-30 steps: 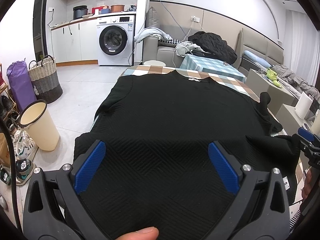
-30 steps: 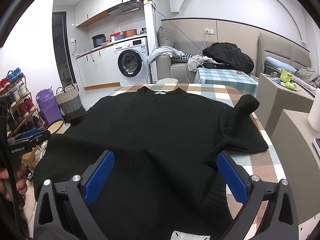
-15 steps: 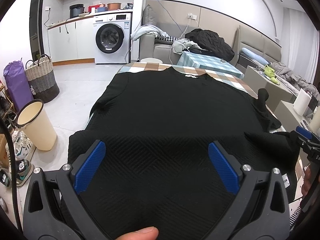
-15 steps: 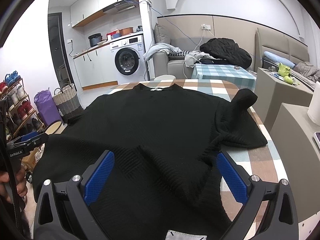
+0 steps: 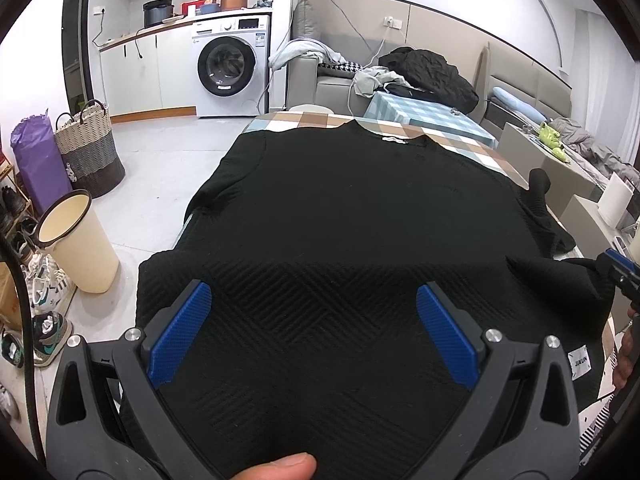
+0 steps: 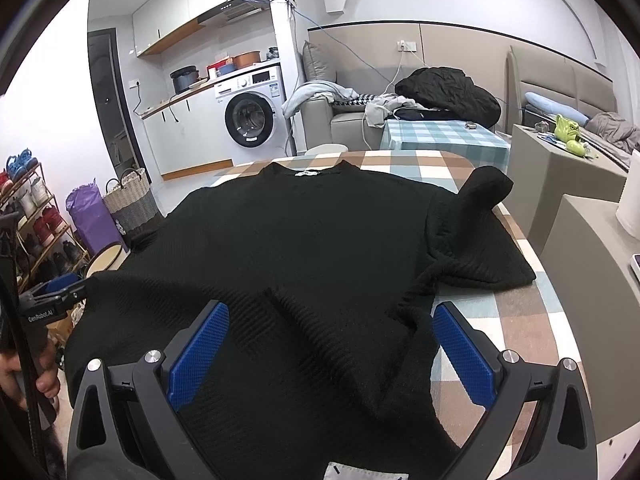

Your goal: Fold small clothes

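Note:
A black knitted sweater (image 5: 360, 208) (image 6: 304, 232) lies spread on the checkered table (image 5: 296, 118) (image 6: 520, 312), collar at the far end. Its right sleeve (image 6: 476, 232) is folded in and bunched near the table's right edge. The near hem rises in folds toward both cameras. My left gripper (image 5: 314, 296) is open, blue pads wide apart, with the hem's cloth lying between them; a thumb shows below. My right gripper (image 6: 331, 312) is open too, over a raised fold and a white label. Each gripper shows at the other view's edge, left gripper (image 6: 56, 298) and right gripper (image 5: 618, 274), touching the hem.
Left of the table stand a cream bin (image 5: 76, 240), a woven basket (image 5: 88, 148), a purple bag and shoes. Behind are a washing machine (image 5: 226, 68), a sofa with clothes and a small checkered table (image 5: 420, 108). Grey cabinets (image 6: 580, 240) flank the right.
Both views have shifted slightly. The hem's folds in front of the right gripper stand a little higher. Both pairs of fingers stay wide apart.

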Demonstrator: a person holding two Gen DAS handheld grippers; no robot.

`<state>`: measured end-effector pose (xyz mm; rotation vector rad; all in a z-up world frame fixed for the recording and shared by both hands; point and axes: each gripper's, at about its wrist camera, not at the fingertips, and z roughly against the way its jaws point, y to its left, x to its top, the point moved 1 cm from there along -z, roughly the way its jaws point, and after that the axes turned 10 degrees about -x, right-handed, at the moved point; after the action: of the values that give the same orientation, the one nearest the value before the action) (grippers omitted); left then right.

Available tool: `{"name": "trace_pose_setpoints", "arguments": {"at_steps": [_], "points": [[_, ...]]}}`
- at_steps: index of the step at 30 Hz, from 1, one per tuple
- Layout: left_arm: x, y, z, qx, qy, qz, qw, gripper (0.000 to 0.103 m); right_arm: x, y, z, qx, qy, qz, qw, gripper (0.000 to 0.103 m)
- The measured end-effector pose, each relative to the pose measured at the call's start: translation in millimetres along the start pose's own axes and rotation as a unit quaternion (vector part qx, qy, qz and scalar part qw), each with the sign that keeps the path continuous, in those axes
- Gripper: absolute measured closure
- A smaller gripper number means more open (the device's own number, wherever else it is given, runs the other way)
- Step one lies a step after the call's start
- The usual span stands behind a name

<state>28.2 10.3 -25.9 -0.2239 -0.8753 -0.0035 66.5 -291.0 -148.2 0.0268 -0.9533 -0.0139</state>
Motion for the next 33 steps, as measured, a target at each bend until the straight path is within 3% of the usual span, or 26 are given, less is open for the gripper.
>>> {"name": "trace_pose_setpoints", "arguments": {"at_steps": [15,25,33], "points": [[8,1,-10,0.010,0.016,-0.006,0.9998,0.001,11,-5,-5,0.017,0.014,-0.020,1.000,0.000],[12,-38,-31,0.008,0.067,-0.037,0.9970,0.001,16,-13,-19,0.010,0.041,-0.046,0.998,0.000],[14,-50,-56,-0.005,0.096,-0.034,0.9948,0.001,21,-18,-30,0.001,0.054,-0.050,0.997,0.000]]}}
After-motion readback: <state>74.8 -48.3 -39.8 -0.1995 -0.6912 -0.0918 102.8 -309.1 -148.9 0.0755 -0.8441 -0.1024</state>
